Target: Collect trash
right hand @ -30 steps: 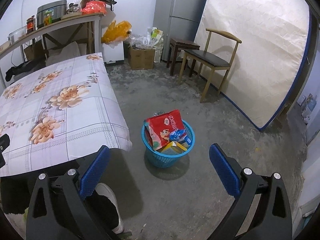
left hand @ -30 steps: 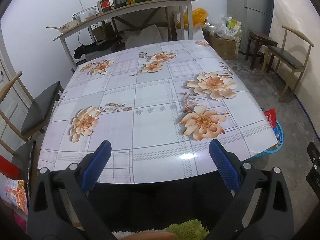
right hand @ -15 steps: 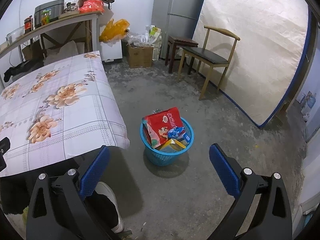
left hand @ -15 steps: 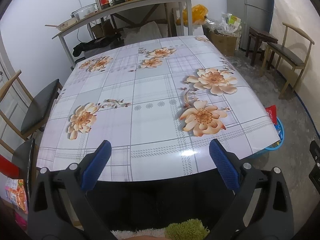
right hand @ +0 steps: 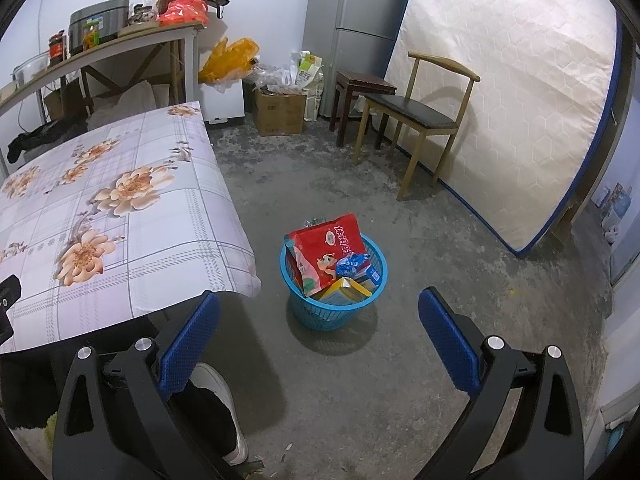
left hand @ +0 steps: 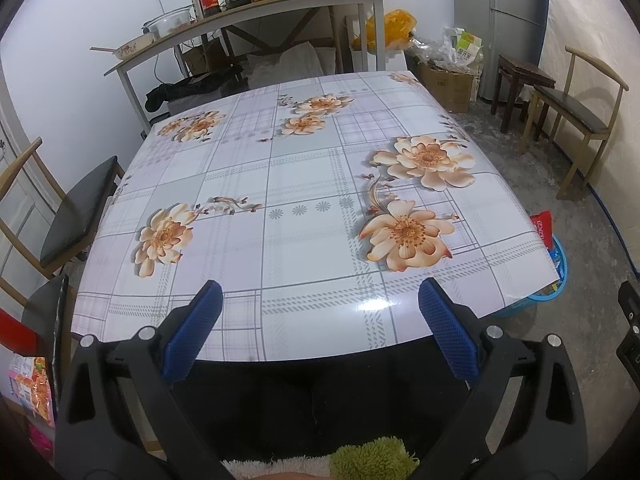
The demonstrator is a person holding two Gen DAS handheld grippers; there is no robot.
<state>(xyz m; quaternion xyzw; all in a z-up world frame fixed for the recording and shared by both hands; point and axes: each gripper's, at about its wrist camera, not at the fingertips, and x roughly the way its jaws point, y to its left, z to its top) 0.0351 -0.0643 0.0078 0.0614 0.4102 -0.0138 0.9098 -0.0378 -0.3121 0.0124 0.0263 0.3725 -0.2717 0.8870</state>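
**Both grippers empty, trash in basket**

Left gripper (left hand: 318, 328): fingers spreading wide, gripping nothing, hovering over the table (left hand: 304, 184) edge.
Right gripper (right hand: 318, 338): likewise gaping, empty, facing the floor.
Right view alone is showing the basket (right hand: 334, 312) fully, holding a red bag (right hand: 326, 250) and wrappers, beside the table.

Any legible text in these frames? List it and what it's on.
Nothing reads cleanly.
Red snack bag in the blue basket: white Chinese characters, too blurred to read.
Green-and-white bag by the fridge: print too small.
Jar labels on the shelf: illegible.
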